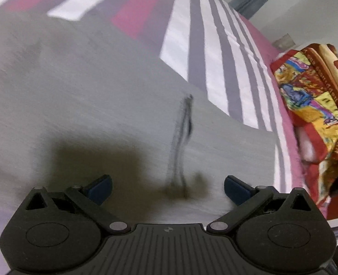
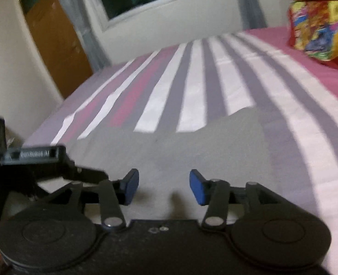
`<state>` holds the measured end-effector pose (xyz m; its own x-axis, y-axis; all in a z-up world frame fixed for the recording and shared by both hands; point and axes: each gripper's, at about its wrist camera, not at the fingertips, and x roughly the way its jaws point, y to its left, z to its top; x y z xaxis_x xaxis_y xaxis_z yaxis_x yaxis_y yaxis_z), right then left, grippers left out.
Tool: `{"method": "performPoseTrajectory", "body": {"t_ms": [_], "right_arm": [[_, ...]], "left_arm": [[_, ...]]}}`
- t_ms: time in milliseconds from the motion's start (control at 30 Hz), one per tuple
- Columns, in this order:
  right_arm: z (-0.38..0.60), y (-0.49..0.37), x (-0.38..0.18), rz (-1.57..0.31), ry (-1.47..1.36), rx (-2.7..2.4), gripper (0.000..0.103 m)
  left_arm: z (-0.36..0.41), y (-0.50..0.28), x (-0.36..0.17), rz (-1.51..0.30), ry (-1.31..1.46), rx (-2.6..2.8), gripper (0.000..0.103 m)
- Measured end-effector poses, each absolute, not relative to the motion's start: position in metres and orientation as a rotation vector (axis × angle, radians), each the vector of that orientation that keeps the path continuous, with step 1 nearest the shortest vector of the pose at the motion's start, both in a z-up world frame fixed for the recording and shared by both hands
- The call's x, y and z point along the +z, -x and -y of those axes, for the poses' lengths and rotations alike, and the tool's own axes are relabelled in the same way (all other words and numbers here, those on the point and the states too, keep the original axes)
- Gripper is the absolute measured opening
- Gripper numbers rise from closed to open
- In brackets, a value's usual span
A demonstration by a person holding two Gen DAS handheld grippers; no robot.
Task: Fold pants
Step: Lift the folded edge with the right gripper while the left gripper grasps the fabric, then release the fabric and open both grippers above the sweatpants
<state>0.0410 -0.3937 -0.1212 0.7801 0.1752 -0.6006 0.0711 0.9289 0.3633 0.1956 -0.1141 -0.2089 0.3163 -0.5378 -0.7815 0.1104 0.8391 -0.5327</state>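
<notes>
Both tongs [image 1: 168,189] [image 2: 164,186] agape over grey pants [image 1: 88,96], striped bedsheet [image 2: 191,87] beyond hem

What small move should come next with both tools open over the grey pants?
Probably lower the left tool to the pants near the dark drawstring and pinch an edge for another fold. Both it and the right tool stand open and empty, and the pants lie flat on the striped bedsheet.

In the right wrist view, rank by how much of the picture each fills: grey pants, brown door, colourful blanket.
1. Grey pants, largest, though nearest the camera.
2. Brown door.
3. Colourful blanket, cut off by the frame edge; close to the door, so unsure.
</notes>
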Motion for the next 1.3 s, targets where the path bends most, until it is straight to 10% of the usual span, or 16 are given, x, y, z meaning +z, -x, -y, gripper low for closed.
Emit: {"method": "performPoseTrajectory", "body": {"t_ms": [233, 333, 500, 867, 1300], "right_arm": [[0.427, -0.026, -0.133, -0.663, -0.459, -0.014, 0.05], [0.432, -0.02, -0.141, -0.663, -0.485, -0.034, 0.05], [0.44, -0.006, -0.138, -0.638, -0.507, -0.065, 0.05], [0.447, -0.02, -0.133, -0.619, -0.457, -0.137, 0.044], [0.363, -0.068, -0.172, -0.848, -0.154, -0.03, 0.041]], "left_arm": [[0.128, -0.189, -0.213, -1.2, 0.44, -0.438, 0.098], [0.138, -0.192, -0.22, -1.237, 0.473, -0.473, 0.046], [0.154, -0.191, -0.237, -1.257, 0.548, -0.489, 0.023], [0.112, -0.18, -0.15, -0.974, 0.411, -0.5, 0.02], [0.079, -0.173, -0.184, -1.0, 0.273, -0.331, 0.036]]}}
